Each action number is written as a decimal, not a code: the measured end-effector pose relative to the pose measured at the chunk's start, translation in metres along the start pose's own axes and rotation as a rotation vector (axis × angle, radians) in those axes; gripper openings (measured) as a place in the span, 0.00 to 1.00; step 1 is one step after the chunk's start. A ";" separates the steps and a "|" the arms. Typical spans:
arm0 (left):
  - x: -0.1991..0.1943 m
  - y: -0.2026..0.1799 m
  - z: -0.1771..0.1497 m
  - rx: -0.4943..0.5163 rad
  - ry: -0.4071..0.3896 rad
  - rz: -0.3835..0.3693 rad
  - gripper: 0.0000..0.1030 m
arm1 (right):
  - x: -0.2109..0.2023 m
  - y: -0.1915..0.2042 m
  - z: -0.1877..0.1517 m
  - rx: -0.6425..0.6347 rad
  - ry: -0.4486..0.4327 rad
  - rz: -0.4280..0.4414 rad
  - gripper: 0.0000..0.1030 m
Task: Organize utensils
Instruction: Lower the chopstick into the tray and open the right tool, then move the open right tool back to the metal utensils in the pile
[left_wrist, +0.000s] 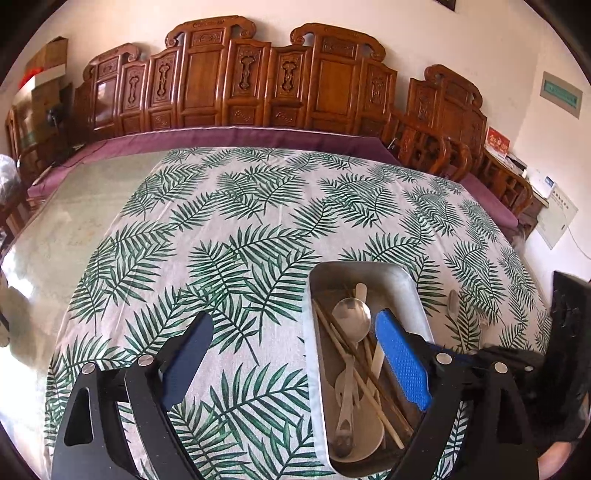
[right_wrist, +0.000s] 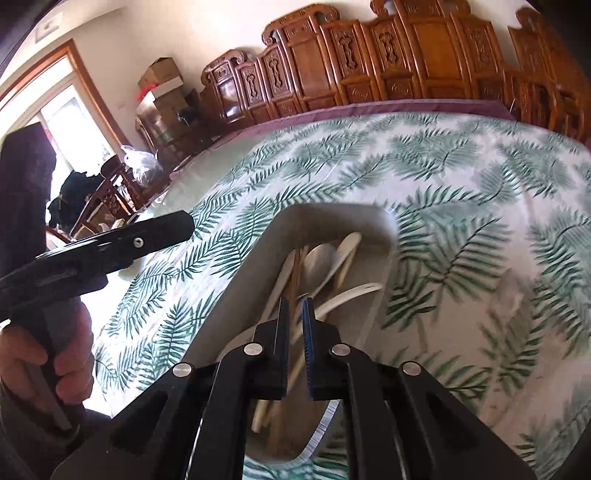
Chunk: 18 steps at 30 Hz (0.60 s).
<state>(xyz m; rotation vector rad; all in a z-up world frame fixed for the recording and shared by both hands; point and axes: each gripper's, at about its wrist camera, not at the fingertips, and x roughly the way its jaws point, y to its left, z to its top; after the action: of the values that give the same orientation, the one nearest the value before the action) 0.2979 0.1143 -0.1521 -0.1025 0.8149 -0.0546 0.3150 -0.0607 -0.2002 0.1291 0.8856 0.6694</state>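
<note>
Left gripper (left_wrist: 295, 339) gapes wide over the metal tray (left_wrist: 402, 275) (steel spoon (left_wrist: 351, 317) inside); right gripper (right_wrist: 295, 314) nearly closed, empty.

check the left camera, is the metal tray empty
No, the tray holds a metal spoon, chopsticks and a white spoon.
</note>
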 end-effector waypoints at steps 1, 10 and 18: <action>-0.001 -0.003 0.000 0.004 -0.004 -0.003 0.83 | -0.009 -0.003 0.000 -0.011 -0.011 -0.016 0.10; -0.007 -0.030 -0.004 0.039 -0.028 -0.038 0.90 | -0.075 -0.046 -0.009 -0.092 -0.064 -0.174 0.10; -0.008 -0.066 -0.009 0.093 -0.041 -0.079 0.90 | -0.096 -0.112 -0.031 -0.061 -0.063 -0.347 0.20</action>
<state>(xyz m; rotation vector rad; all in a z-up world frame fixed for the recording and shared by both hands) 0.2852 0.0485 -0.1456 -0.0483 0.7663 -0.1642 0.3030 -0.2111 -0.1969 -0.0583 0.8011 0.3656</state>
